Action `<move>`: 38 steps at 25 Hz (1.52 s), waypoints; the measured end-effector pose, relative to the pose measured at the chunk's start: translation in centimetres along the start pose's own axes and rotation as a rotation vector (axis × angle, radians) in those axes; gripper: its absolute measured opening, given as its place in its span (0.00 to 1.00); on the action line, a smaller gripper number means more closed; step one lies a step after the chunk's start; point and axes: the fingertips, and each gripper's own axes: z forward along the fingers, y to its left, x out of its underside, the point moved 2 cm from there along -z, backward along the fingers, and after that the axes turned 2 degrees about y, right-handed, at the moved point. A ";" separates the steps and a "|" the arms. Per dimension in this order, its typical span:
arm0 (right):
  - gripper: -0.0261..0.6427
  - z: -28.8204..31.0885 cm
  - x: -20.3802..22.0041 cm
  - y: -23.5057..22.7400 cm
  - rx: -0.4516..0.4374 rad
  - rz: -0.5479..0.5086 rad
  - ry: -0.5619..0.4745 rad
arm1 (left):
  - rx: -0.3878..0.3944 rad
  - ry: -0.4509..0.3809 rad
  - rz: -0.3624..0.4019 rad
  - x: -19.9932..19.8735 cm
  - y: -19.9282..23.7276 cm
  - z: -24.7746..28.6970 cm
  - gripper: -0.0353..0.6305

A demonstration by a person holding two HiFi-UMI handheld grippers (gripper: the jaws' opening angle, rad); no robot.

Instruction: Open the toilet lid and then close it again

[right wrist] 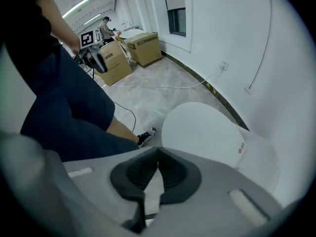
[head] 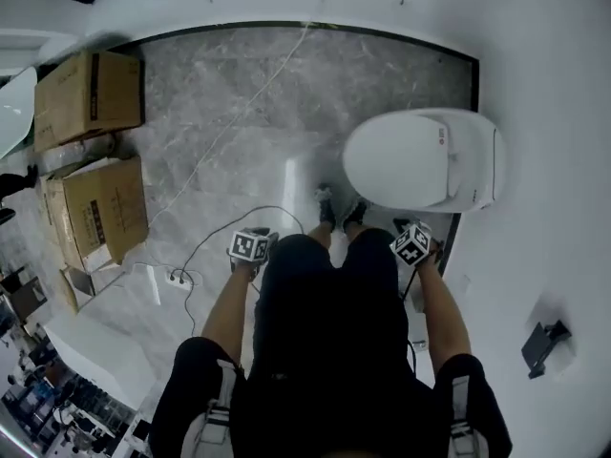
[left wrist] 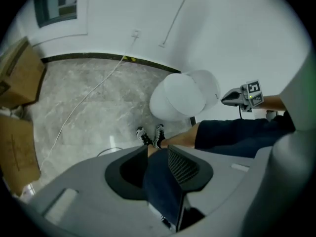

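The white toilet (head: 420, 160) stands against the right wall with its lid (head: 396, 158) down and closed; the lid also shows in the left gripper view (left wrist: 178, 97) and the right gripper view (right wrist: 202, 130). I stand just in front of it, feet by the bowl. My left gripper (head: 250, 248) hangs at my left thigh, well away from the toilet; its jaws (left wrist: 158, 154) stand open, holding nothing, with only my leg seen through the gap. My right gripper (head: 412, 244) is at my right thigh, short of the lid, with its jaws (right wrist: 158, 152) shut and empty.
Cardboard boxes (head: 88, 95) (head: 97, 208) stand along the left. A power strip (head: 179, 277) with a black cable lies on the marble floor by my left foot, and a thin white cord (head: 239, 113) runs to the back wall. A dark fitting (head: 544, 343) sits on the right wall.
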 end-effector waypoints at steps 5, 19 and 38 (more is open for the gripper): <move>0.04 -2.8 0.0 -2.0 0.010 0.047 0.013 | -0.052 -0.118 -0.252 4.1 1.7 -5.7 0.26; 0.04 -2.9 -12.6 -4.0 -0.135 -0.016 -0.022 | -0.013 -0.390 -0.558 9.4 -3.0 -8.1 0.26; 0.04 -3.5 -36.7 -14.8 -0.089 0.566 -0.274 | -0.112 -0.154 -0.228 -14.0 31.7 -22.4 0.24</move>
